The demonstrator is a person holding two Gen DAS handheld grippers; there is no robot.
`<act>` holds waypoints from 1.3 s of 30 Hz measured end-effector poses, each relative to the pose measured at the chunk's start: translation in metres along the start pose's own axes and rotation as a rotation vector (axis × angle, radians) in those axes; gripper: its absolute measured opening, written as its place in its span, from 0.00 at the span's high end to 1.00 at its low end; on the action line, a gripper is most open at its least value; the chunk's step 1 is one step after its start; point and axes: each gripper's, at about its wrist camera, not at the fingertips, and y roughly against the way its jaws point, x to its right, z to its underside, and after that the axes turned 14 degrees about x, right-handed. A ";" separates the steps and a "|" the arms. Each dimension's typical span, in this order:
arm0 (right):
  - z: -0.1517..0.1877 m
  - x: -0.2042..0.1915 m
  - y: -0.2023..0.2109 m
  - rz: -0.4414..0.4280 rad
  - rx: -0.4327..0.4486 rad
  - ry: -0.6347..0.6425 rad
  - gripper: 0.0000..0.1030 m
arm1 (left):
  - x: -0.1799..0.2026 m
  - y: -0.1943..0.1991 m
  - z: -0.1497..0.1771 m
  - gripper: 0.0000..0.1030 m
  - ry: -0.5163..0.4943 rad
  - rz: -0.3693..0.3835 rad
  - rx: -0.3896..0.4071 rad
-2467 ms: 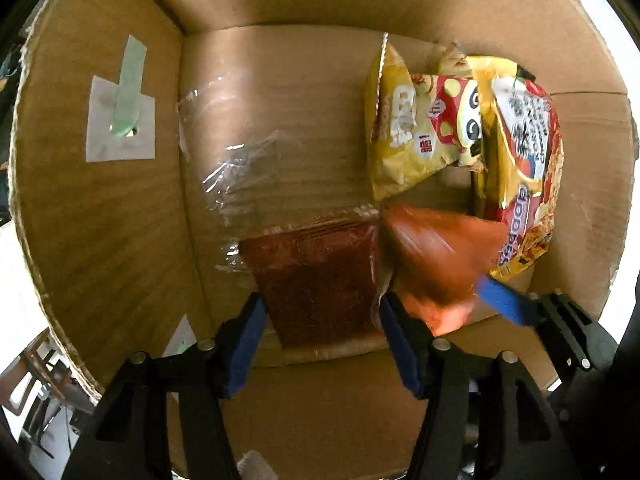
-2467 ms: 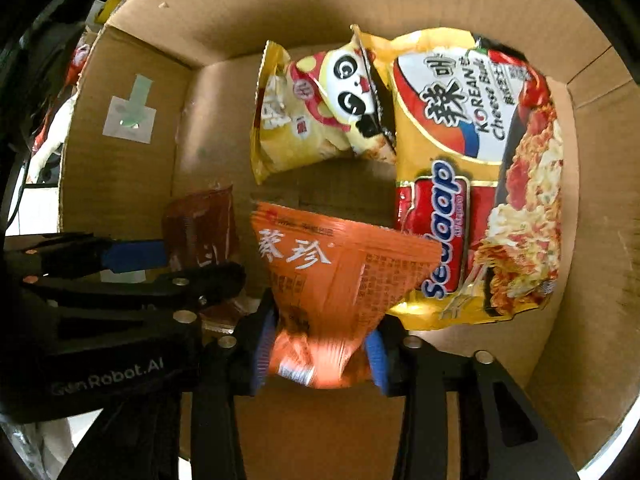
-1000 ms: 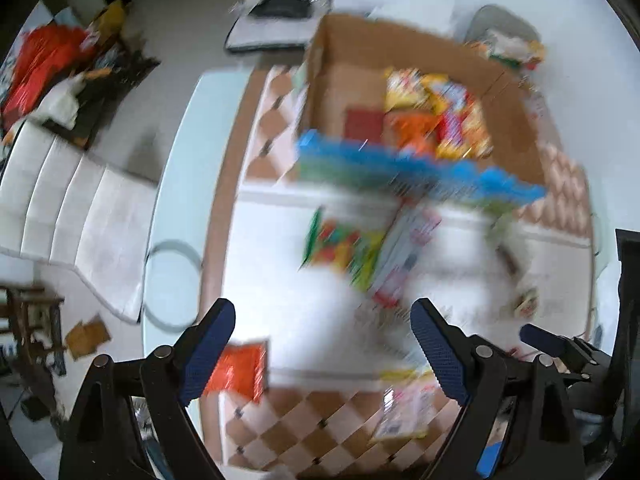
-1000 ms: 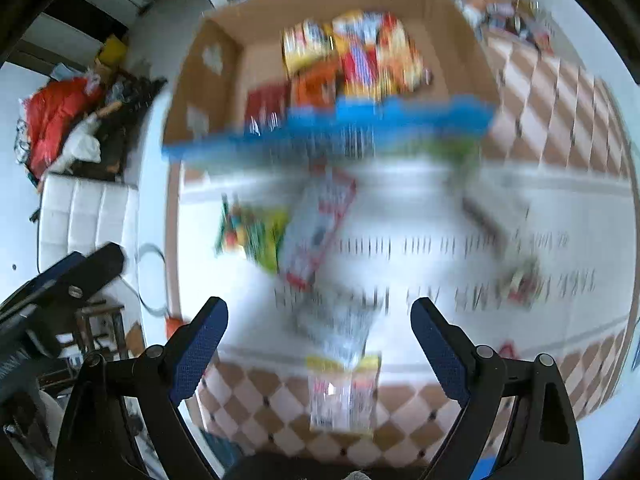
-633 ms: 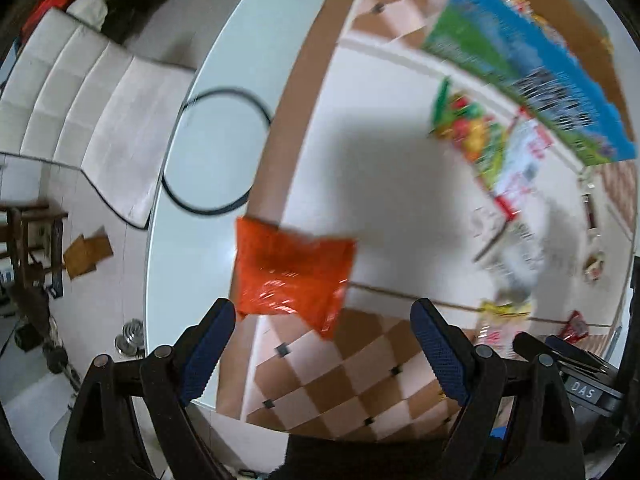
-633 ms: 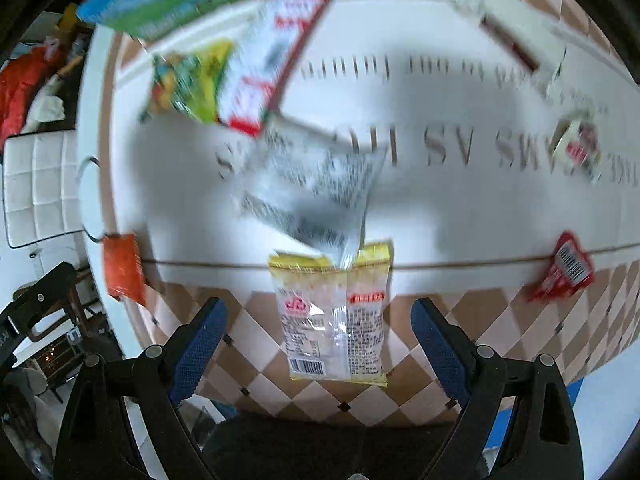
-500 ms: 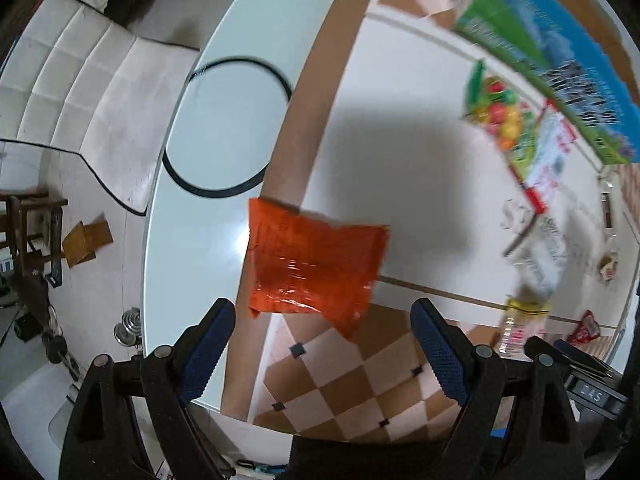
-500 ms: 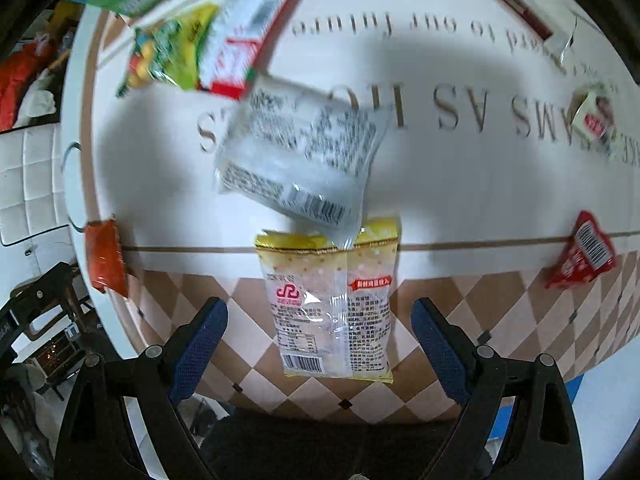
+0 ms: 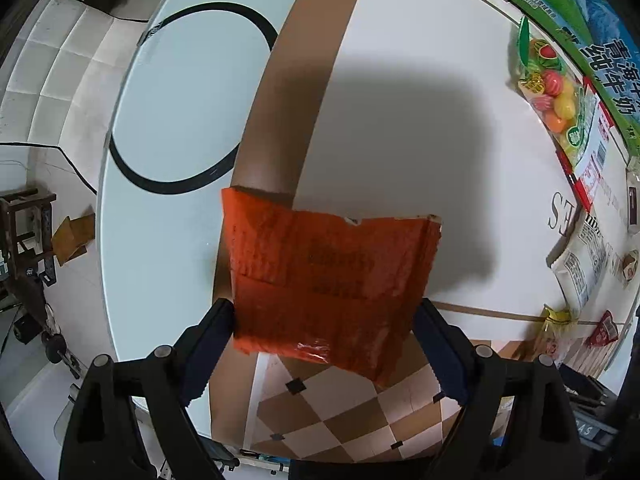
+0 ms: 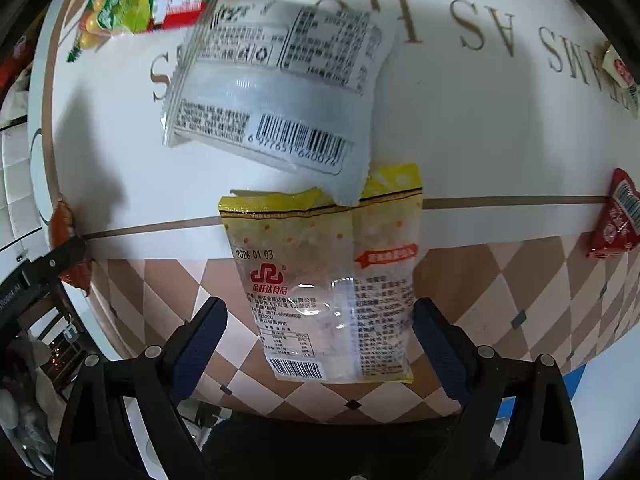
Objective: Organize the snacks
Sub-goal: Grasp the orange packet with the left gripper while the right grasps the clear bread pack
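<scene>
An orange snack packet (image 9: 328,276) lies flat near the table's front left edge. My left gripper (image 9: 322,344) is low over it and open, with one finger at each side of the packet's near end. A yellow and clear packet (image 10: 332,280) lies on the checked border of the tablecloth (image 10: 500,288). My right gripper (image 10: 320,332) is open around its near end, and the pads stand clear of it. A white packet (image 10: 276,92) overlaps the yellow packet's far edge. At the left edge of the right wrist view I see the left gripper's finger (image 10: 64,256) and the orange packet (image 10: 60,220).
A green and blue carton (image 9: 560,12), a fruit candy bag (image 9: 548,88) and a red and white packet (image 9: 592,160) lie at the far right. A small red packet (image 10: 612,220) sits to the right. The table's edge (image 10: 360,412) runs just below both grippers. A white chair (image 9: 52,60) stands to the left.
Both grippers left the cardboard box and came down over the table. The orange packet now sits between the left fingers and the yellow packet between the right fingers, both much closer.
</scene>
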 end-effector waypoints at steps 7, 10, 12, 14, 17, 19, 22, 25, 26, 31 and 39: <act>0.010 -0.013 -0.012 0.033 -0.008 0.020 0.07 | -0.005 0.000 0.002 0.21 0.024 0.011 0.030; 0.013 -0.019 -0.011 0.045 -0.001 0.020 0.08 | -0.010 0.004 0.006 0.35 0.042 0.008 0.050; 0.017 -0.020 -0.008 0.068 0.014 0.021 0.16 | -0.013 0.007 0.008 0.39 0.049 0.013 0.062; 0.021 -0.024 -0.006 0.088 0.031 0.032 0.23 | -0.012 0.010 0.012 0.40 0.046 0.018 0.071; 0.027 -0.026 0.000 0.077 0.057 0.038 0.42 | 0.002 0.021 0.017 0.41 0.032 0.020 0.082; 0.029 -0.028 0.005 0.074 0.066 0.041 0.47 | 0.009 0.027 0.022 0.41 0.022 0.026 0.091; 0.032 -0.031 0.010 0.061 0.079 0.043 0.53 | 0.028 0.038 0.031 0.42 -0.002 0.040 0.100; 0.029 -0.029 0.024 0.038 0.083 0.046 0.58 | 0.047 0.048 0.039 0.42 -0.038 0.055 0.109; 0.030 -0.031 0.029 0.031 0.087 0.046 0.59 | 0.053 0.051 0.042 0.42 -0.055 0.059 0.111; 0.031 -0.036 0.050 -0.003 0.107 0.042 0.61 | 0.081 0.060 0.050 0.42 -0.124 0.077 0.118; 0.034 -0.027 0.098 -0.057 0.167 0.047 0.61 | 0.116 0.099 0.048 0.42 -0.195 0.122 0.171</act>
